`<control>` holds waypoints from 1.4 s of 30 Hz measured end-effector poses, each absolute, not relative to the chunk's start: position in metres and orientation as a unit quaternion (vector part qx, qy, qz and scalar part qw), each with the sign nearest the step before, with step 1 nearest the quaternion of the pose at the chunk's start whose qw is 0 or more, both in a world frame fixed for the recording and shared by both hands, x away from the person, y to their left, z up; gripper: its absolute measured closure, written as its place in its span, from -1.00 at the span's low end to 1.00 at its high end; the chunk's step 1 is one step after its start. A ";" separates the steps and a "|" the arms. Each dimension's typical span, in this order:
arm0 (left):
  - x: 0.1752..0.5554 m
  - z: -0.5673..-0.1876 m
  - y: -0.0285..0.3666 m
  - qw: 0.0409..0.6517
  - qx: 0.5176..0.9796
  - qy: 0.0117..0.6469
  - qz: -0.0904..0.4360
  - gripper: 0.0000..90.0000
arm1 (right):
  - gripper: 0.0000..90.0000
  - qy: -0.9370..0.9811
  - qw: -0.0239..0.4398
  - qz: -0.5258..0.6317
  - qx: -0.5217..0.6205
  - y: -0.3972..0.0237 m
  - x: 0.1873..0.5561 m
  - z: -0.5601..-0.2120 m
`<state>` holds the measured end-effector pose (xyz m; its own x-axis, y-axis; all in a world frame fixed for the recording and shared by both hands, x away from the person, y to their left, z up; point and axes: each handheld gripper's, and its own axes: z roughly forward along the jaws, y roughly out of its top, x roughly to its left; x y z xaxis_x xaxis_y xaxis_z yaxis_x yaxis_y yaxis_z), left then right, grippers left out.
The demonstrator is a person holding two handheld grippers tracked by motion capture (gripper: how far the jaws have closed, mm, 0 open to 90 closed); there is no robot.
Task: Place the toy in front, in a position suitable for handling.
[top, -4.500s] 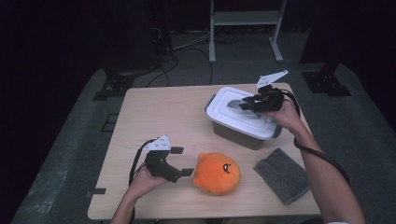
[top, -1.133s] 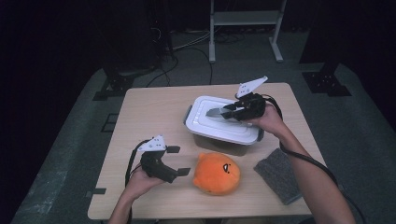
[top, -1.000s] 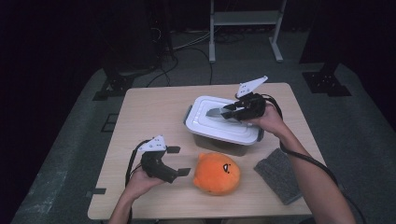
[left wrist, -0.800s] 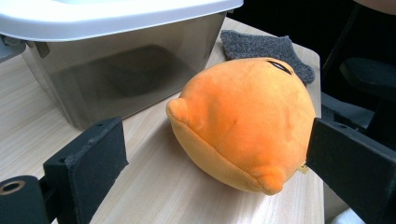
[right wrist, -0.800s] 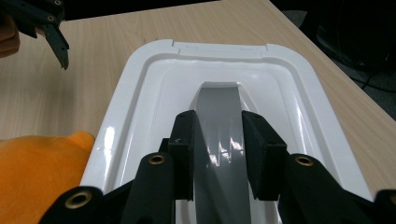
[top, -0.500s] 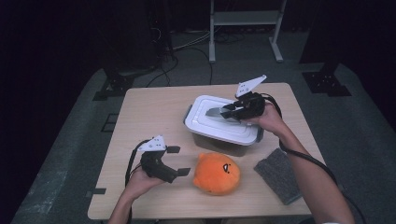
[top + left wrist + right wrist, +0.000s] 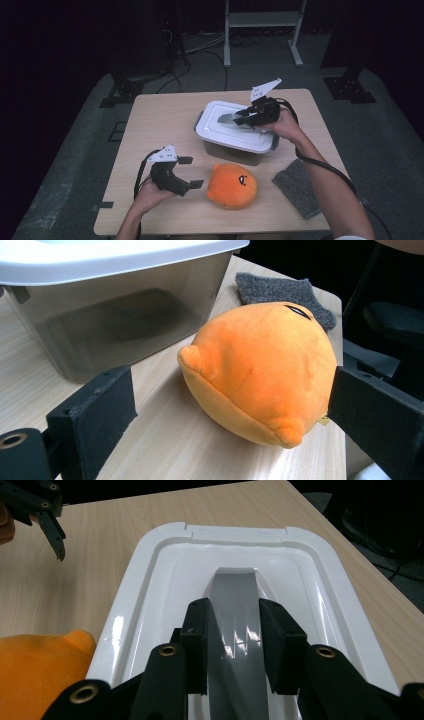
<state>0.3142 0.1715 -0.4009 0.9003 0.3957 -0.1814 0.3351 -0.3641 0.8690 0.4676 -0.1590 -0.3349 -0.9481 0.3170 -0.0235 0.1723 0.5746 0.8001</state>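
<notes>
Lid handle [image 7: 234,625] lengthwise along lid [image 7: 320,580]

box [image 7: 115,315] contents unclear, cloth [image 7: 280,290] partly hidden

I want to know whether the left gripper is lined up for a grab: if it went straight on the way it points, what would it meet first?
Most likely the orange plush toy, lying just ahead between the open jaws of the left gripper; the lidded bin stands farther back.
</notes>
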 end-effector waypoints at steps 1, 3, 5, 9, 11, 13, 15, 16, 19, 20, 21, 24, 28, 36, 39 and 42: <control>0.314 -0.401 0.171 0.518 0.825 0.222 0.029 -0.91 | 0.46 0.884 0.082 0.439 0.139 -0.158 0.468 -0.335; 0.314 -0.401 0.171 0.518 0.826 0.221 0.030 -0.91 | 0.46 0.883 0.082 0.440 0.139 -0.156 0.469 -0.335; 0.314 -0.401 0.171 0.518 0.826 0.221 0.029 -0.91 | 0.46 0.883 0.082 0.442 0.138 -0.154 0.471 -0.335; 0.314 -0.401 0.172 0.518 0.826 0.221 0.029 -0.91 | 0.46 0.881 0.079 0.444 0.141 -0.151 0.472 -0.336; 0.314 -0.401 0.172 0.518 0.826 0.221 0.029 -0.91 | 0.46 0.881 0.078 0.444 0.141 -0.149 0.473 -0.336; 0.314 -0.401 0.172 0.519 0.825 0.221 0.029 -0.91 | 0.46 0.882 0.079 0.443 0.141 -0.148 0.473 -0.336; 0.314 -0.401 0.172 0.518 0.825 0.221 0.029 -0.91 | 0.46 0.883 0.079 0.442 0.139 -0.147 0.474 -0.335; 0.314 -0.401 0.172 0.518 0.826 0.221 0.029 -0.91 | 0.46 0.883 0.079 0.442 0.141 -0.147 0.474 -0.335; 0.314 -0.400 0.173 0.519 0.825 0.221 0.029 -0.91 | 0.46 0.883 0.080 0.440 0.140 -0.146 0.474 -0.334; 0.314 -0.400 0.173 0.520 0.825 0.222 0.030 -0.91 | 0.46 0.883 0.080 0.441 0.140 -0.146 0.473 -0.334; 0.314 -0.400 0.174 0.519 0.825 0.222 0.030 -0.91 | 0.46 0.882 0.079 0.442 0.142 -0.146 0.473 -0.333; 0.314 -0.400 0.174 0.518 0.826 0.221 0.030 -0.91 | 0.46 0.883 0.080 0.441 0.140 -0.146 0.472 -0.330; 0.314 -0.400 0.173 0.519 0.825 0.222 0.030 -0.91 | 0.46 0.880 0.083 0.447 0.138 -0.145 0.470 -0.325; 0.314 -0.400 0.174 0.519 0.825 0.221 0.032 -0.91 | 0.46 0.879 0.095 0.447 0.134 -0.150 0.463 -0.311; 0.314 -0.400 0.173 0.519 0.825 0.220 0.031 -0.91 | 0.46 0.878 0.101 0.447 0.137 -0.156 0.457 -0.305; 0.314 -0.400 0.173 0.518 0.826 0.221 0.030 -0.91 | 0.46 0.876 0.109 0.448 0.139 -0.165 0.452 -0.299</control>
<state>0.3138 0.1725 -0.4003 0.9008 0.3958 -0.1788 0.3331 -0.3653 0.8693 0.4518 -0.1648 -0.2988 -0.9375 0.3417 -0.0652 0.1471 0.5593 0.8158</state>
